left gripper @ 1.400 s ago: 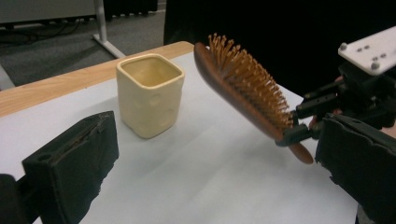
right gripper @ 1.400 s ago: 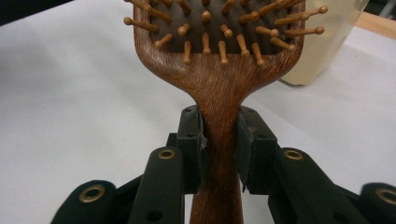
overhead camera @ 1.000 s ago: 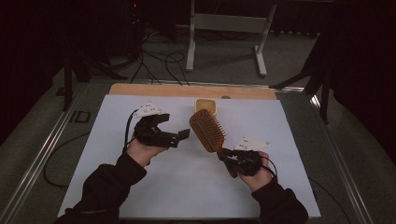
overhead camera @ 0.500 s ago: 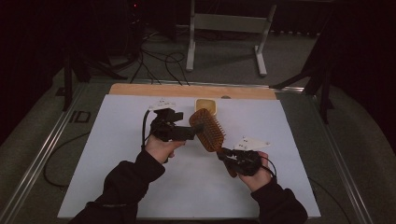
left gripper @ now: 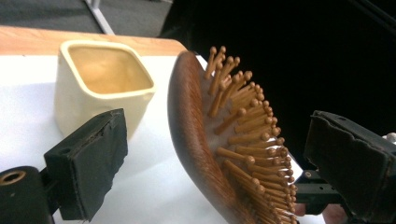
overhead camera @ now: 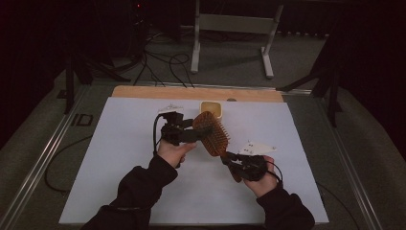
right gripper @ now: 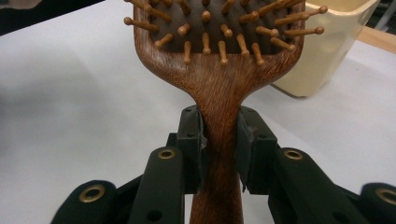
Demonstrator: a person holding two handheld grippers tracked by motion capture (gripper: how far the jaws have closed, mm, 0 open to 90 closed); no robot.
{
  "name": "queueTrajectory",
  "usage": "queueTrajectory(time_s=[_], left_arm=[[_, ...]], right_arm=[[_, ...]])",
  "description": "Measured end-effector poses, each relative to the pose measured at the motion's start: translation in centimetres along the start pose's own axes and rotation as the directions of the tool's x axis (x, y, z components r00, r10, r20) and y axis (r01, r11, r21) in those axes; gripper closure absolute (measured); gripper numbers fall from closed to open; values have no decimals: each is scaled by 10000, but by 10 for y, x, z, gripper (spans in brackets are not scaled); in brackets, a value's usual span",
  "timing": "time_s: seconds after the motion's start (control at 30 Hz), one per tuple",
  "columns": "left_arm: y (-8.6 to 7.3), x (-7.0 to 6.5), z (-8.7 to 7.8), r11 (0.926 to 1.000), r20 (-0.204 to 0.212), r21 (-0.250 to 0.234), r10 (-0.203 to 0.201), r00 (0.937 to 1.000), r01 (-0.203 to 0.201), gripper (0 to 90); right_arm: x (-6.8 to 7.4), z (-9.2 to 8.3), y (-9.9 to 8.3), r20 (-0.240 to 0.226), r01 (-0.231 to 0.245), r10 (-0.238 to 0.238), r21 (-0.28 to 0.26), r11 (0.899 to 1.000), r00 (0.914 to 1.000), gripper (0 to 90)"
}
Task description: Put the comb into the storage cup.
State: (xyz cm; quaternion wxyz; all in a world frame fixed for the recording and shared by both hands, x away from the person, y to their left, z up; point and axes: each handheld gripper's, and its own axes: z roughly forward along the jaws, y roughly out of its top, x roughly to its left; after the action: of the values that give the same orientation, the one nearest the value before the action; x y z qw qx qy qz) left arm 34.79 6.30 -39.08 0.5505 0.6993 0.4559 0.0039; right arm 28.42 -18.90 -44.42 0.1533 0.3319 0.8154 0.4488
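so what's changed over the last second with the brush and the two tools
The left tool has moved right across the table to the wooden hairbrush, and its jaws have just been closing a little; the brush head now sits between them, but the pads do not touch it yet. The right tool stayed put, clamped on the brush handle, and the cream cup behind has not moved.

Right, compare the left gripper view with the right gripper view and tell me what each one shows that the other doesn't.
Left gripper view: the left gripper with its pads open on either side of the hairbrush head, not touching it, the jaws having just been closing; also the inside of the cream cup.

Right gripper view: the right gripper clamped on the brush's wooden handle.

Both: the brush's bristles, the cup, the white table cover.
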Motion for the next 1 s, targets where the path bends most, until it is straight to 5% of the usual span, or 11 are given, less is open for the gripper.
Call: queueTrajectory(time_s=[0.23, 0.47, 1.0], left_arm=[[-3, -2, 7, 9997, 67, 165, -194, 9998, 193, 106], [-6, -4, 11, 9991, 202, 334, -280, 9994, 273, 242], [-6, -3, 7, 9975, 589, -33, -707, 9958, 710, 459]], right_arm=[[1, 2, 0, -125, 47, -46, 58, 10000, 9999, 731], [2, 2, 0, -201, 108, -107, 37, 9999, 9997, 731], [3, 2, 0, -113, 256, -256, 30, 9997, 9996, 731]])
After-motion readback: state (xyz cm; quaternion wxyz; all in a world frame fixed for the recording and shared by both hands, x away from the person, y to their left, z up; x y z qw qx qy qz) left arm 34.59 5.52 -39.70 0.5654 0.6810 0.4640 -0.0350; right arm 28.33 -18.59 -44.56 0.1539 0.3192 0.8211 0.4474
